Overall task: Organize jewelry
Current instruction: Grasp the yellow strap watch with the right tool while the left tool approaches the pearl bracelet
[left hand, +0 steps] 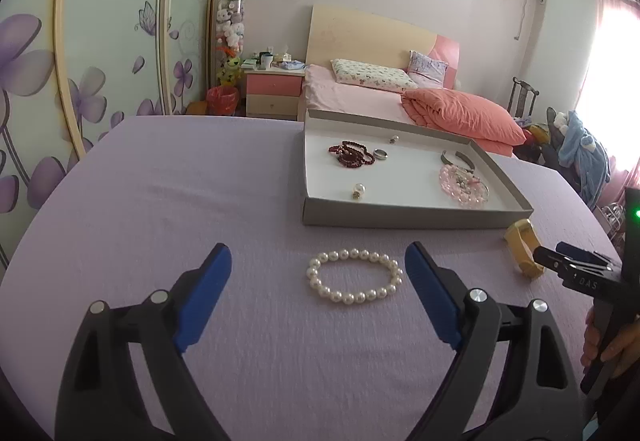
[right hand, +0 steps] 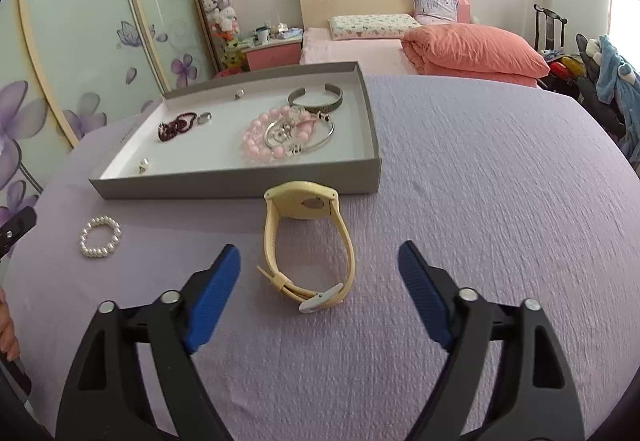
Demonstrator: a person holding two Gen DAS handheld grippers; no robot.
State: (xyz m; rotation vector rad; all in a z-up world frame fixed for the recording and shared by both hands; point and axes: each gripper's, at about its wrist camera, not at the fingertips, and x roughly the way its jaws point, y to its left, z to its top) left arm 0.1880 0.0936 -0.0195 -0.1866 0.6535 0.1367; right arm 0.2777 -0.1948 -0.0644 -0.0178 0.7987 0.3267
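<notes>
Bedroom behind us, and a worktop under a lilac cloth [left hand: 160,201] carries everything. We hold the left hand-held gripper [left hand: 318,265] with its blue pads spread wide, empty; the pearl bracelet [left hand: 354,276] lies flat on the cloth directly ahead, between the pad tips, nearer the right pad. Our right hand-held gripper [right hand: 319,261] is likewise spread and empty, with the watch [right hand: 308,241] standing on its strap just ahead, left of centre, its loop running away from us toward the tray. That tray [right hand: 240,189] sits toward the worktop's far edge, holding other jewelry. We judge each piece belongs to the gripper facing it: the pearls call for a straight advance and closing.
</notes>
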